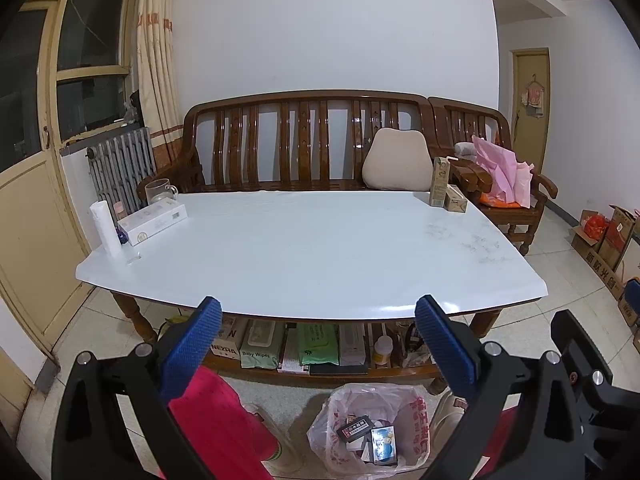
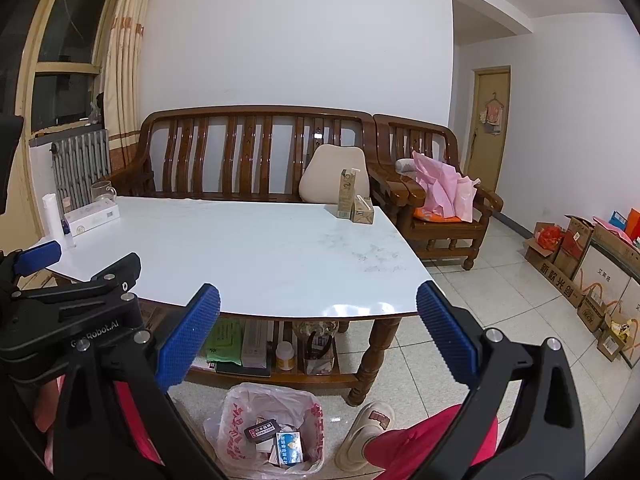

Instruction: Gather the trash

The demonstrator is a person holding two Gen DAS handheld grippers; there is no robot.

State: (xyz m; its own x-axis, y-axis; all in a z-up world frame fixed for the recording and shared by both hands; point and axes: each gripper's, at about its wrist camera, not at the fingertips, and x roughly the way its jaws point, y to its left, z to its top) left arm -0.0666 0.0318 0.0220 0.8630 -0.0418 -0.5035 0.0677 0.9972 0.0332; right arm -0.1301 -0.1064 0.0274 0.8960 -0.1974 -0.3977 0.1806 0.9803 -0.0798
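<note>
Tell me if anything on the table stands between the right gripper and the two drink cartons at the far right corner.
Nothing visible does. The right gripper is open and empty at the table's near edge, and the tabletop between it and the tall carton and the small carton beside it is bare.

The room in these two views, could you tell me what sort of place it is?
Most likely a home living room: a wooden sofa stands behind a white coffee table, with a radiator under the window.

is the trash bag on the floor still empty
No, the trash bag already holds several small boxes, including a black box and a blue box.
</note>
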